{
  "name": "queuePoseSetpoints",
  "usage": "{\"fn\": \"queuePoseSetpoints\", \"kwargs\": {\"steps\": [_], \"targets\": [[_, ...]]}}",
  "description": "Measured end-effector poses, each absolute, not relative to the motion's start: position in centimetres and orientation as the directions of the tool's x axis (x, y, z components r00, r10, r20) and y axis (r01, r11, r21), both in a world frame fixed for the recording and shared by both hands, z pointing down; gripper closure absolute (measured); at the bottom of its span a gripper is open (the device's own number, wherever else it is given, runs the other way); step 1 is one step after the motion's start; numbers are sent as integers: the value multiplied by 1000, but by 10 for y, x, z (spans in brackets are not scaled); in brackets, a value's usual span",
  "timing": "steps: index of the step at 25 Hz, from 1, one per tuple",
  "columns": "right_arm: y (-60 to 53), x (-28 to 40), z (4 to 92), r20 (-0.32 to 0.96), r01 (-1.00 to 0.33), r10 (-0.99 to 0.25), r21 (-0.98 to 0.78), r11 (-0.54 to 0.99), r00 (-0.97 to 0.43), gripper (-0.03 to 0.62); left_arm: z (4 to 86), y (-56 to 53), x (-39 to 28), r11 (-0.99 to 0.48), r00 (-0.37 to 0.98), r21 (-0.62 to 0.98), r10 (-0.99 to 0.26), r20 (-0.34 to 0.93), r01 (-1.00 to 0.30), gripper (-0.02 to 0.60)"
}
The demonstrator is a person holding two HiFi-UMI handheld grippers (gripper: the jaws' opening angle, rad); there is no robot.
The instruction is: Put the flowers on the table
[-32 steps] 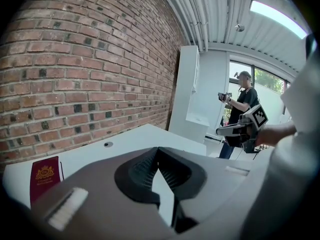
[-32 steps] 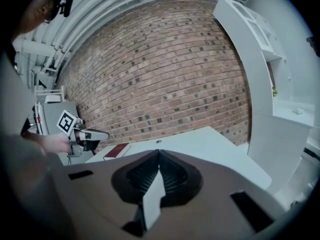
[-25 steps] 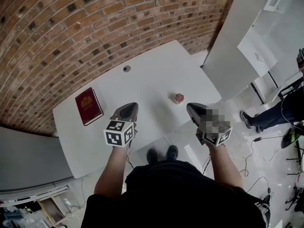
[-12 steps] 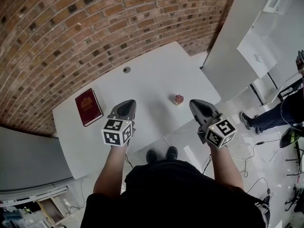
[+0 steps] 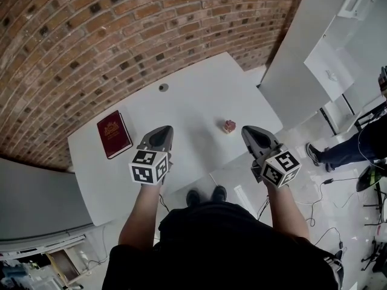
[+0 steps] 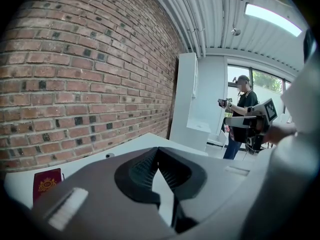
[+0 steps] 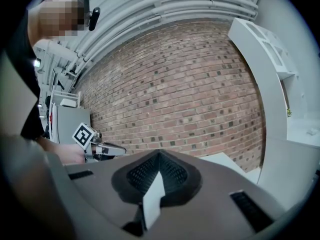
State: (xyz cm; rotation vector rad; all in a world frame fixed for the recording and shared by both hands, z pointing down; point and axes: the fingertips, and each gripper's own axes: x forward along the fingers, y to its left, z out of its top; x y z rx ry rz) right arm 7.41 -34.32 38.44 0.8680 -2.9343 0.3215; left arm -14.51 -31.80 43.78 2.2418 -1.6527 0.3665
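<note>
The flowers (image 5: 228, 125) are a small red and pink bunch that stands on the white table (image 5: 193, 101), towards its right front corner. My left gripper (image 5: 162, 132) hovers over the table's front edge, left of the flowers, shut with nothing in it. My right gripper (image 5: 247, 131) is just right of the flowers and apart from them, near the table's corner, also shut and empty. In the left gripper view the jaws (image 6: 158, 149) meet at their tips; in the right gripper view the jaws (image 7: 159, 153) do the same. Neither gripper view shows the flowers.
A dark red book (image 5: 113, 134) lies at the table's left end and a small grey grommet (image 5: 163, 87) sits near the brick wall (image 5: 91, 41). A white cabinet (image 5: 302, 59) stands to the right. Another person (image 6: 243, 114) stands beyond it; cables lie on the floor (image 5: 326, 204).
Both grippers have shifted only slightly and stayed shut. The right one has turned a little, so its marker cube now faces the head camera.
</note>
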Motion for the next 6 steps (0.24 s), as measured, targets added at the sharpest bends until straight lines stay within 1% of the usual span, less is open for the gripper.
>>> {"fn": "queuePoseSetpoints", "kwargs": {"steps": [6], "targets": [[-344, 75, 389, 133, -554, -538, -183, 812, -832, 582, 439, -318, -145, -276, 299, 114, -867, 398, -954, 569]]}}
